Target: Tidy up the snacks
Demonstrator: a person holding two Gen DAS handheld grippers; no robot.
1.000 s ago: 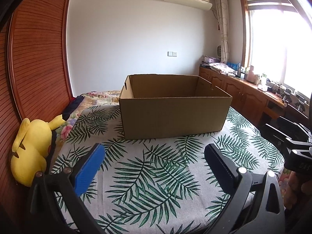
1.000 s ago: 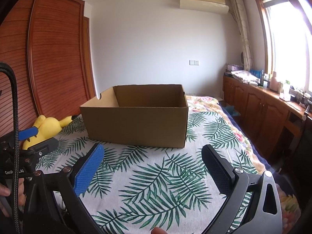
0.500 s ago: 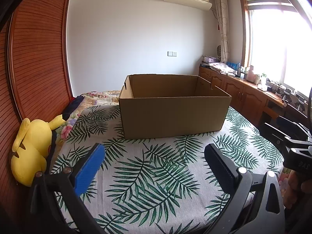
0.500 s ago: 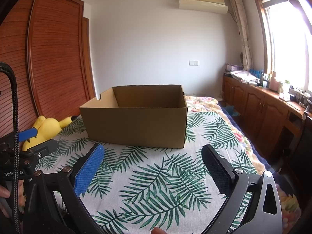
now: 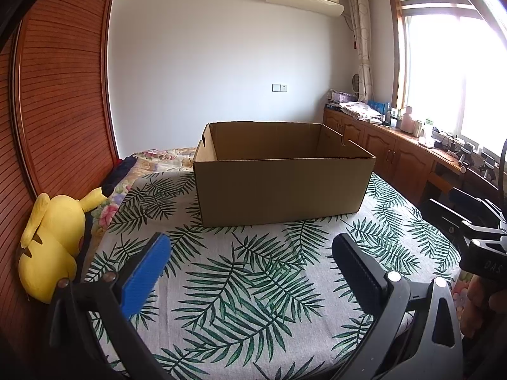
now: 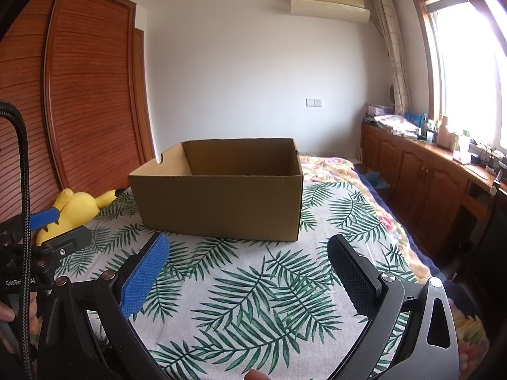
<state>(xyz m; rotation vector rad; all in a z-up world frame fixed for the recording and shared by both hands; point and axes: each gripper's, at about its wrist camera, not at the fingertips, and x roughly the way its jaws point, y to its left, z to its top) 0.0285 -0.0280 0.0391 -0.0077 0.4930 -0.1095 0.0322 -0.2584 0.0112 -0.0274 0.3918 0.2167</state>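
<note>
Holding both grippers — left gripper [image 5: 250, 264], right gripper [image 6: 248, 261] — jaws wide, empty; nothing's shifted since a second ago. Cardboard box [image 5: 282, 186] sits mid-frame, no snacks visible — task unstarted, I'd say.

One cardboard box [image 5: 282, 190], one yellow plush toy [image 5: 52, 247], two grippers.

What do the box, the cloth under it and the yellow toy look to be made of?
Box: corrugated cardboard by its look, matte brown, with thin raw-cut rims and a hand slot. Cloth: woven fabric, matte, printed with green palm leaves; it lies flat. Yellow toy: soft plush, probably stuffed, going by its rounded, fuzzy shape.
</note>
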